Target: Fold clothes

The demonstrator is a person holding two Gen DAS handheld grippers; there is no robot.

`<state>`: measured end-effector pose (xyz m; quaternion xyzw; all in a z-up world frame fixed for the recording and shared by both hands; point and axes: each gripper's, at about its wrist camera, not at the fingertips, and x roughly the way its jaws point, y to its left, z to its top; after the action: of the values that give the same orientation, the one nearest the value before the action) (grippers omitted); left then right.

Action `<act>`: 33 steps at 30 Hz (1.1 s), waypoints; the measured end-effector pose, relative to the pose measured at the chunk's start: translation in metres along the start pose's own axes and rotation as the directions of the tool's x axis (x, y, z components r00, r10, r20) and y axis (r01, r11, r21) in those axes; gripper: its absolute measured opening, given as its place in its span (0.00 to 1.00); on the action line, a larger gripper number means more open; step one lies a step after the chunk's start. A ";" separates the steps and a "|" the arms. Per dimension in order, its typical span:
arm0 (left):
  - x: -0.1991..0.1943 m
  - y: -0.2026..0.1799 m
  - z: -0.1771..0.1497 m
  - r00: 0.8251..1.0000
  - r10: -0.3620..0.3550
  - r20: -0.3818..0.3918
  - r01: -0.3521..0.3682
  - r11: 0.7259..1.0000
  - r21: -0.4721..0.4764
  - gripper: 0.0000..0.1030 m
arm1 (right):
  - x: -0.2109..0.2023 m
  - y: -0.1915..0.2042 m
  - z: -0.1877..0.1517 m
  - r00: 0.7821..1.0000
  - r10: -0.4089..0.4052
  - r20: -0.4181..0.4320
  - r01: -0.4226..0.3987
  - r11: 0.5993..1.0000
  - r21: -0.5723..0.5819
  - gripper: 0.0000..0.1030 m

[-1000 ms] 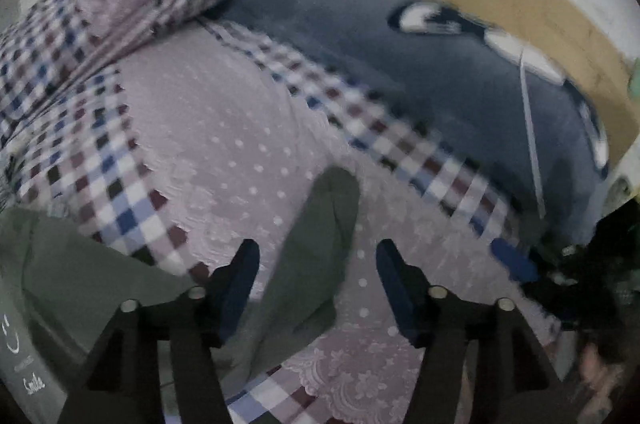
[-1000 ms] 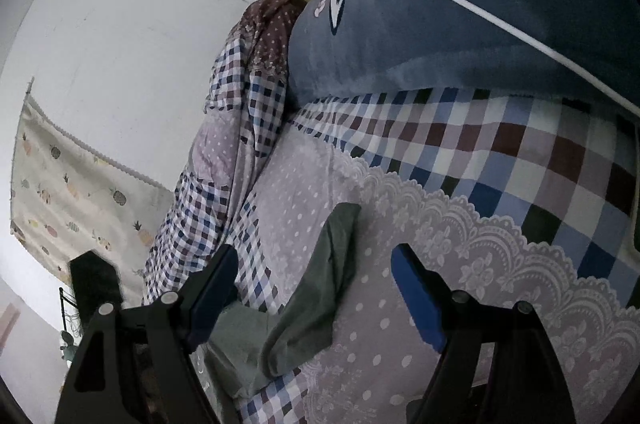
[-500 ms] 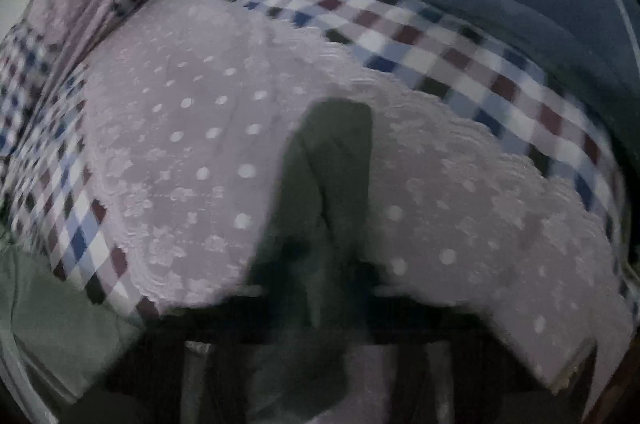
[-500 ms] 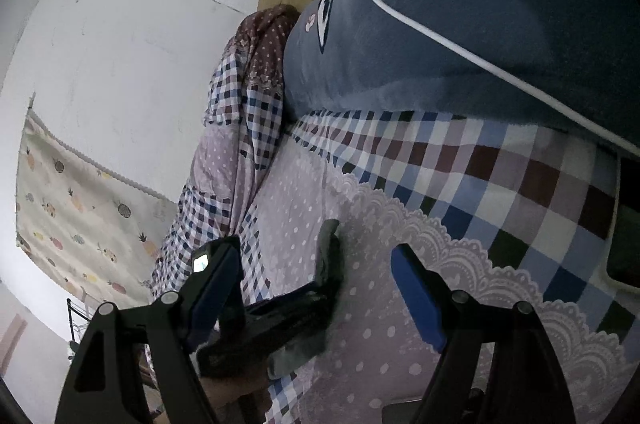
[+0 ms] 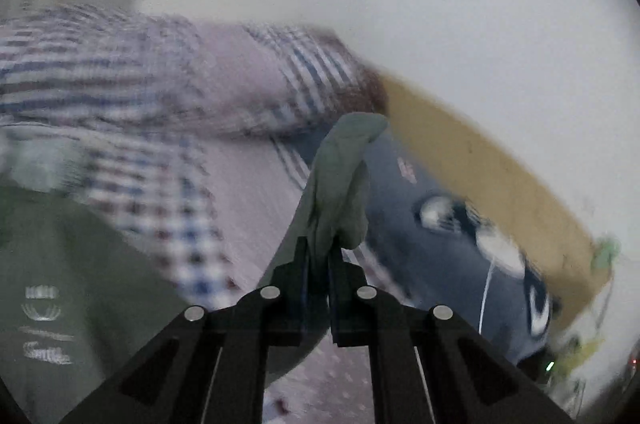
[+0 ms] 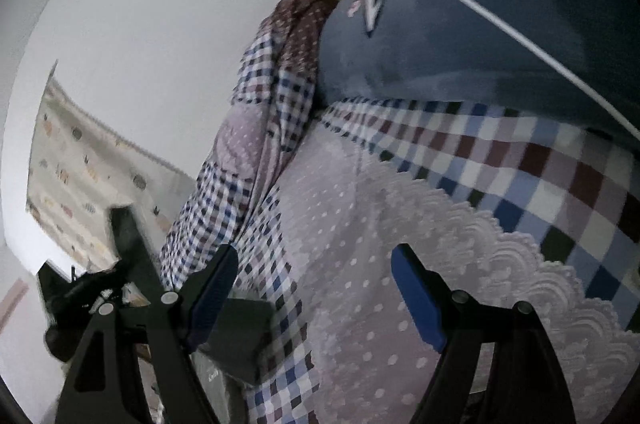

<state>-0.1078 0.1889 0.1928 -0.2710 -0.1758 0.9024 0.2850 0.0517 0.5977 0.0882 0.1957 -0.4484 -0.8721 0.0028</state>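
We found the left gripper [image 5: 319,258] clamped on a strip of the green shirt [image 5: 340,179], which ran lengthwise straight ahead from its jaws and above the bed [image 5: 248,191], the body of the garment trailing down to the left. The right gripper [image 6: 316,298] stood open and empty over the bedspread [image 6: 360,224], so we judged the left hand nearer for the fold.

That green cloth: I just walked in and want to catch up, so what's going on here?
A person is folding clothes on a bed with a handheld claw in each hand. The left claw is shut on a sleeve of the green garment and holds it above the bedspread. The right claw is open and empty over the bedspread, near a blue pillow. The left view is blurred.
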 end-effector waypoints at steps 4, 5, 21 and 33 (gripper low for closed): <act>-0.094 0.077 0.002 0.968 0.161 0.191 -0.130 0.978 -0.165 0.07 | 0.009 0.014 -0.007 1.000 0.003 -0.023 -0.004 0.999 -0.048 0.80; -0.110 0.097 -0.003 0.954 0.212 0.213 -0.169 0.965 -0.202 0.08 | 0.011 0.017 -0.009 1.000 0.001 -0.028 -0.003 0.998 -0.061 0.80; -0.202 0.305 -0.126 0.959 0.276 -0.072 -0.272 0.806 -0.525 0.84 | 0.066 0.114 -0.092 0.979 -0.093 -0.181 -0.013 0.861 -0.509 0.80; -0.196 0.311 -0.119 0.988 0.097 -0.119 -0.150 0.767 -0.624 0.84 | 0.069 0.214 -0.237 0.934 -0.053 -0.353 -0.269 0.544 -0.795 0.80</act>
<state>-0.0326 -0.1524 0.0275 -0.3978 -0.4380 0.7965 0.1246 0.0328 0.2721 0.1089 0.2877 0.0144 -0.9306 0.2260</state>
